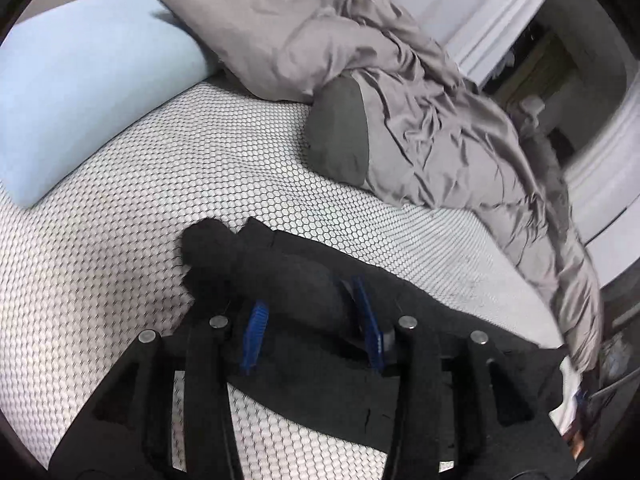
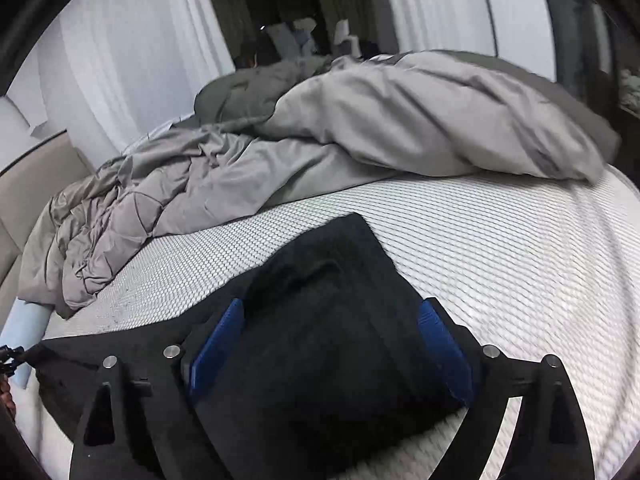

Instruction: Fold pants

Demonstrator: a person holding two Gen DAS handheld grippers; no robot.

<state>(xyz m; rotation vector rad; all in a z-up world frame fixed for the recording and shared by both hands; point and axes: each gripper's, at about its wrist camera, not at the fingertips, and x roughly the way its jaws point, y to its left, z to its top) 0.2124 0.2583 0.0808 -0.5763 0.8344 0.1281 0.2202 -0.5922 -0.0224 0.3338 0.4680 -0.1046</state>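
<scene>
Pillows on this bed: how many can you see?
3: a light blue pillow at left, a grey pillow beside it, a dark grey one half under the comforter. More may be hidden.

Left hand-held gripper (image 1: pixel 312 316): matte black frame, two angled linkage arms per side with triangular cut-outs, each arm capped by a round silver pin. Fingers (image 1: pixel 253 336) carry ribbed bright-blue pads.

Right hand-held gripper (image 2: pixel 332 344): same build, black linkages and silver pins at 9 and 3 o'clock of the frame, with blue ribbed pads (image 2: pixel 444 356).
</scene>
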